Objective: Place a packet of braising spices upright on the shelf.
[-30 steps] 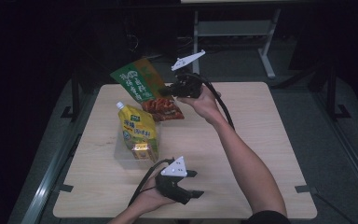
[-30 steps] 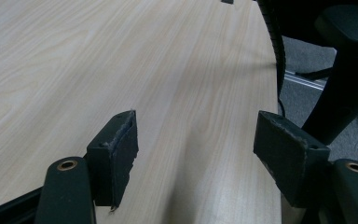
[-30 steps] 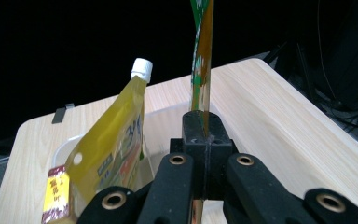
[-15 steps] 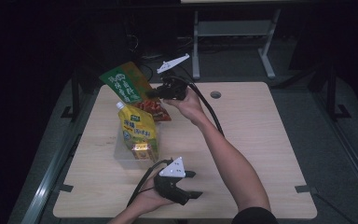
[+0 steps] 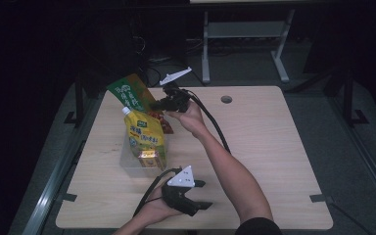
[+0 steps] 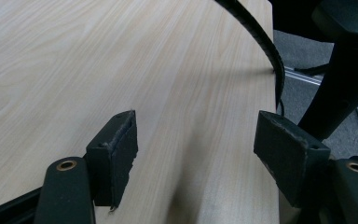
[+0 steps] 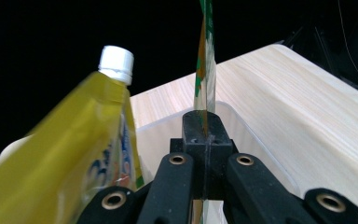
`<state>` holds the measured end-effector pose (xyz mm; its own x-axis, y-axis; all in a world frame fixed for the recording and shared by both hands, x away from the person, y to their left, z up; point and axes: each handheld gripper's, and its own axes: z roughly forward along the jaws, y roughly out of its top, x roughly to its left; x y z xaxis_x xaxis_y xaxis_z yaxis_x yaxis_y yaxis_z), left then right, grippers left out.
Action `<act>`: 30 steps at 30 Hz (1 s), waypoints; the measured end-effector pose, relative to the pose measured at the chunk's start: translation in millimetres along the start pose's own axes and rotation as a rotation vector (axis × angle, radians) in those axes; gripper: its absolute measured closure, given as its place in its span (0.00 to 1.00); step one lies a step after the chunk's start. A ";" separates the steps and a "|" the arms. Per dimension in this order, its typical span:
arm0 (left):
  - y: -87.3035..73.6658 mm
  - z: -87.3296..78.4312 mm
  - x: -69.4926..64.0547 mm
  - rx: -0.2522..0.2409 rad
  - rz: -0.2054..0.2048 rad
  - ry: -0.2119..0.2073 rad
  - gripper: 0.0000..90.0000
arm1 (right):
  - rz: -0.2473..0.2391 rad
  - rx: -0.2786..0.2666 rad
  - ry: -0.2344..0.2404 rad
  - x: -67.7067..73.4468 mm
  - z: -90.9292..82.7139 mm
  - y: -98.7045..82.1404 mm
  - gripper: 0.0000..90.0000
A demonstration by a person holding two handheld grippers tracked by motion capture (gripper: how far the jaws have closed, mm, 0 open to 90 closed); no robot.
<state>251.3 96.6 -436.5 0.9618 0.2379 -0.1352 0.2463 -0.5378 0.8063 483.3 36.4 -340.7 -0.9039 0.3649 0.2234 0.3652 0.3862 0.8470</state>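
Two grippers: right gripper (image 5: 157,104) clenches green packet (image 5: 127,91), lowering next into clear bin (image 5: 127,157) beside yellow pouch (image 5: 144,134); left gripper (image 5: 196,195) released, idle near table's (image 5: 274,147) front edge.

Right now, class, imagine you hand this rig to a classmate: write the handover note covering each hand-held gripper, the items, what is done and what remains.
Right hand-held gripper: shut on the flat green-and-orange snack packet, held above the far end of the clear plastic bin.
Left hand-held gripper: open, holding nothing, low over the light wooden table near its front edge.
Done: yellow spouted pouch with white cap stands in the bin.
Left: probably lower the packet in beside the pouch, then release.
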 end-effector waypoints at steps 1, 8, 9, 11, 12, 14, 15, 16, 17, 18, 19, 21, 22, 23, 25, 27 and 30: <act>0.0 0.0 -0.1 0.001 0.005 0.001 0.33 | 0.001 -0.003 -0.002 -1.2 2.1 -1.9 1.00; -1.2 1.6 -1.6 0.012 0.008 -0.001 0.33 | 0.016 0.004 -0.033 -4.6 1.4 -9.6 1.00; -1.1 1.8 -1.6 0.013 0.010 -0.002 0.33 | 0.015 0.007 -0.034 -4.5 0.5 -10.7 1.00; -1.1 2.0 -1.9 0.016 0.011 -0.001 0.33 | 0.024 0.005 -0.044 -4.3 -0.8 -12.2 1.00; -1.0 2.0 -1.9 0.017 0.011 0.000 0.33 | 0.025 0.011 -0.047 -4.6 -0.9 -12.7 1.00; -1.1 1.8 -1.6 0.013 0.005 0.004 0.33 | 0.020 0.021 -0.065 -3.9 -1.1 -14.1 1.00; -1.1 1.8 -1.6 0.013 0.005 0.004 0.33 | 0.020 0.021 -0.065 -3.9 -1.1 -14.1 1.00; -1.1 1.8 -1.5 0.010 0.002 0.006 0.33 | 0.016 0.034 -0.067 -2.7 -2.2 -13.8 1.00; -1.3 1.8 -1.7 0.009 -0.004 0.006 0.33 | 0.008 0.042 -0.077 -1.6 -2.5 -13.0 0.99; -1.2 1.6 -1.1 0.009 -0.001 0.005 0.33 | 0.001 0.051 -0.084 -0.3 -2.6 -12.1 0.98; -1.1 1.5 -0.9 0.009 0.002 0.006 0.33 | -0.008 0.068 -0.090 0.4 -2.4 -10.4 0.95; -0.8 1.4 -1.0 0.007 -0.002 0.006 0.33 | -0.017 0.081 -0.101 1.4 -2.4 -6.7 0.91; -0.6 1.5 -0.9 0.003 -0.002 0.007 0.33 | -0.013 0.091 -0.100 1.2 -2.0 -3.8 0.86; -0.4 1.0 -0.2 0.010 0.004 0.009 0.33 | -0.011 0.096 -0.096 1.1 -1.3 -1.0 0.85; -0.2 0.7 -0.1 0.007 0.003 0.011 0.33 | -0.011 0.124 -0.087 -1.0 1.3 4.9 0.83; 0.1 0.3 0.1 0.007 0.004 0.011 0.33 | 0.003 0.143 -0.083 -3.2 5.6 9.5 0.79; 0.4 -0.4 0.4 0.005 0.006 0.011 0.33 | 0.002 0.185 -0.090 -7.9 13.6 15.1 0.77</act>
<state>251.8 96.9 -436.0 0.9619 0.2437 -0.1239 0.2413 -0.5434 0.8040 499.0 50.9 -336.3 -0.8824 0.4372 0.1740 0.4096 0.5316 0.7414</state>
